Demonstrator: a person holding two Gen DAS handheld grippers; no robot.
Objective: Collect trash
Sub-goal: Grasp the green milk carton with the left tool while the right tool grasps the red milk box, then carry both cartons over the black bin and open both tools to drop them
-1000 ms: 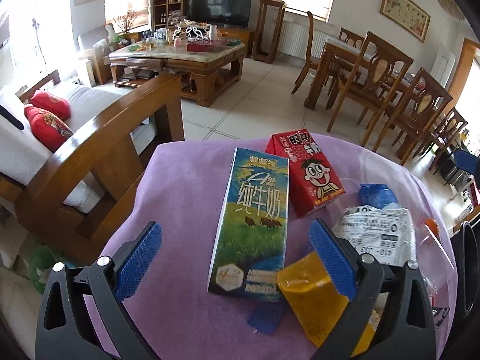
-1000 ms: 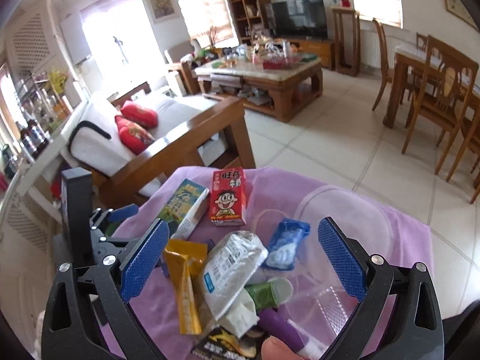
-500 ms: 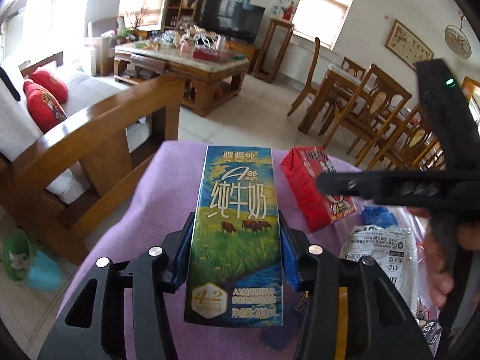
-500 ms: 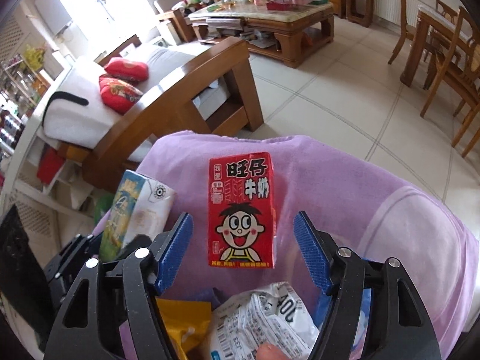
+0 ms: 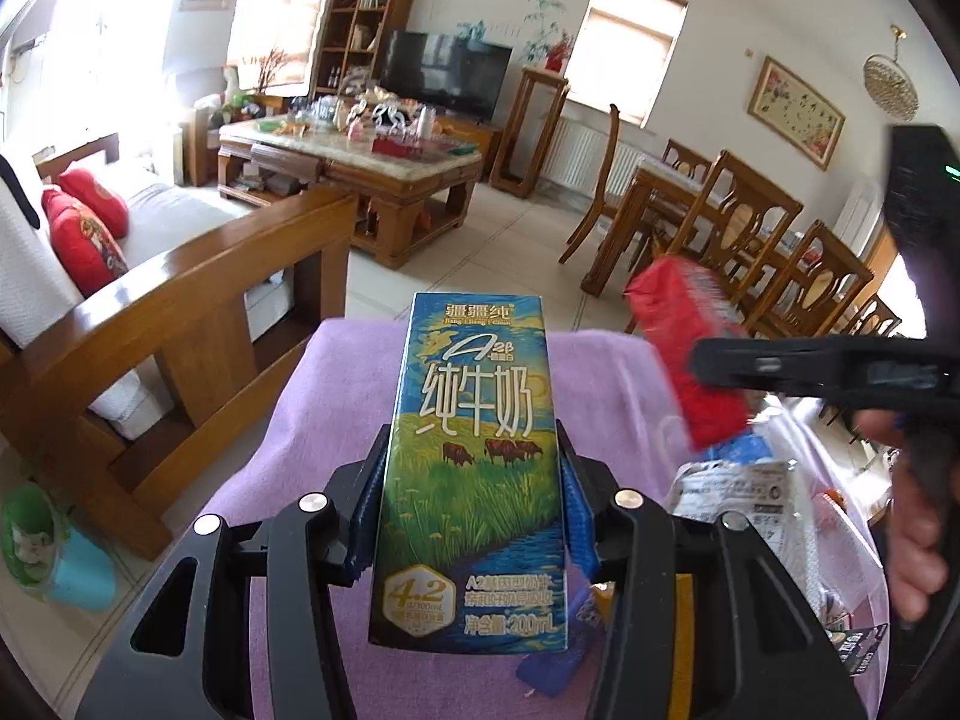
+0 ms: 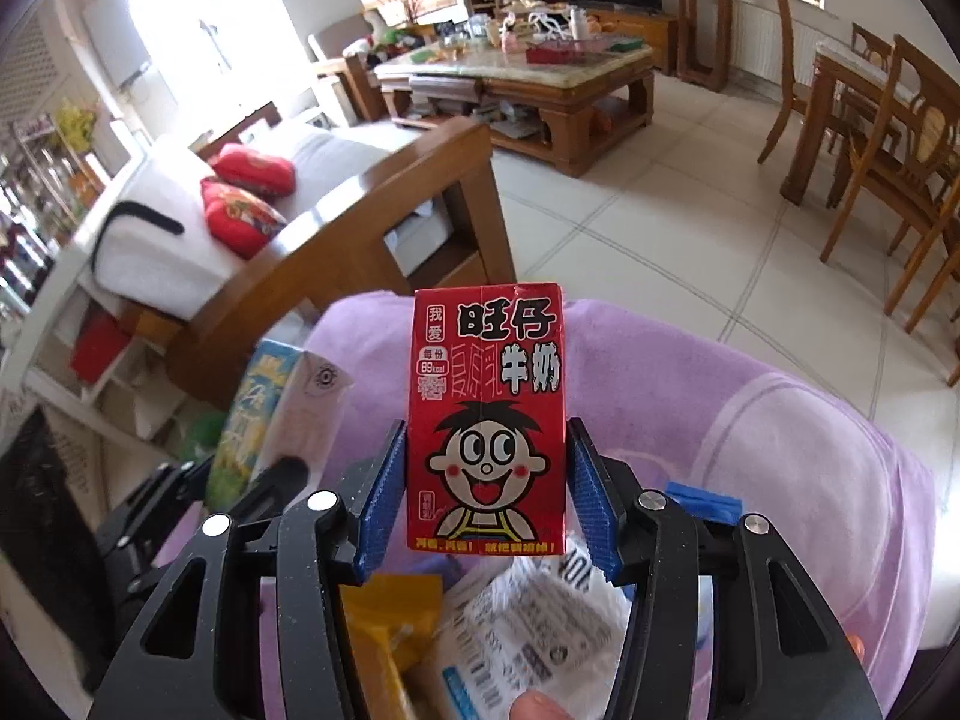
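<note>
A tall blue-green milk carton (image 5: 474, 420) stands between the pads of my left gripper (image 5: 471, 510), which is shut on its lower sides above the purple cloth (image 5: 312, 420). The red milk carton (image 6: 486, 408) with a cartoon face sits between the blue pads of my right gripper (image 6: 487, 492). Those jaws are closing and both pads touch the carton's sides. The left wrist view shows the same red carton (image 5: 690, 348) blurred and tilted up in the right gripper's black fingers (image 5: 810, 366). The right wrist view shows the blue-green carton (image 6: 252, 420) at the left.
More trash lies on the purple cloth (image 6: 750, 420): a white printed wrapper (image 6: 540, 612), a yellow packet (image 6: 384, 630) and a blue wrapper (image 6: 702, 501). A wooden sofa arm (image 5: 180, 300) stands close on the left, with a green-and-blue bin (image 5: 48, 552) on the floor. A person's hand (image 5: 912, 540) shows at the right.
Both grippers were open above the pile. The left one closed on the blue-green carton and raised it. The right one moved forward and down and closed around the red carton.
</note>
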